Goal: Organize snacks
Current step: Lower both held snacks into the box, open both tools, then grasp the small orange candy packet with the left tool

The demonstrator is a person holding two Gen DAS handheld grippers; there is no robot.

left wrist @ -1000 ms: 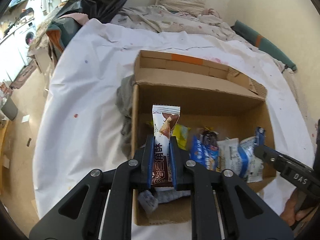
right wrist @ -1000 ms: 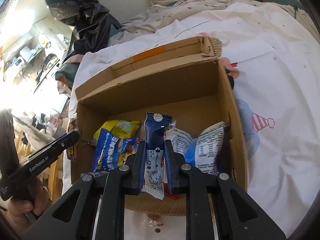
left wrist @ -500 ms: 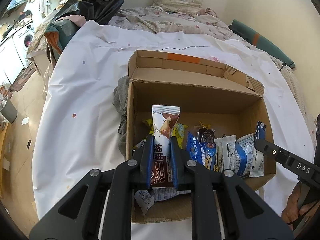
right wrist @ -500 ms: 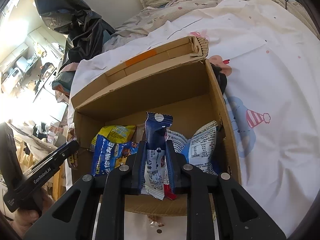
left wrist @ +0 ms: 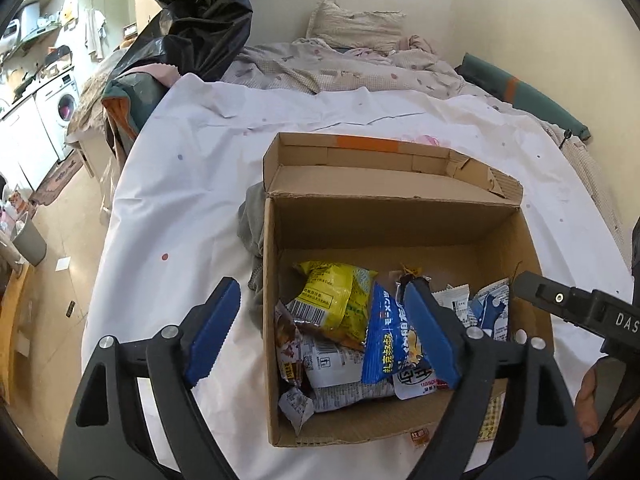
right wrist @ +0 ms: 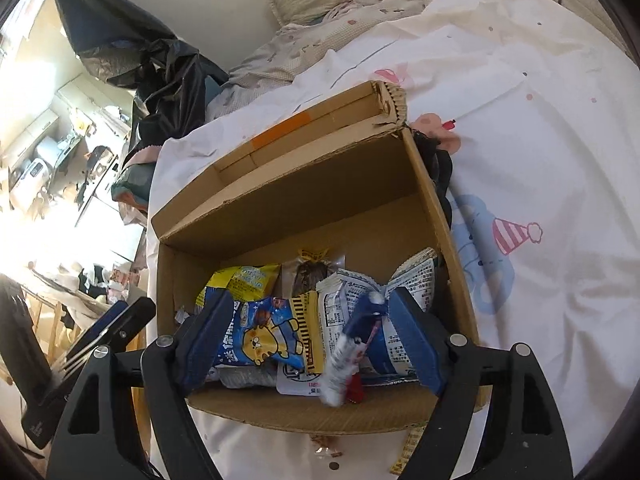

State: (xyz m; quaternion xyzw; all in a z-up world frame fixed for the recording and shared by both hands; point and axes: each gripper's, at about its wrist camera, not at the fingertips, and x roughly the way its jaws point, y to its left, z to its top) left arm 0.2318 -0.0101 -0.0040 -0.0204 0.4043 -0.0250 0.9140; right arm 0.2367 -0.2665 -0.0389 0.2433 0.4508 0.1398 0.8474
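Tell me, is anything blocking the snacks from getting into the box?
Nothing visible does. The box is open on top, and both the left gripper and the right gripper have just opened their jaws over it. The blue bar is blurred between the right gripper's open jaws, over the snacks already inside.

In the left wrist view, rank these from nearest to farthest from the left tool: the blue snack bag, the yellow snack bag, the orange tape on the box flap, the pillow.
1. Blue snack bag: against the left tool's right finger, inside the box.
2. Yellow snack bag: just beyond, left of middle in the box.
3. Orange tape: on the far flap.
4. Pillow: against the back wall.
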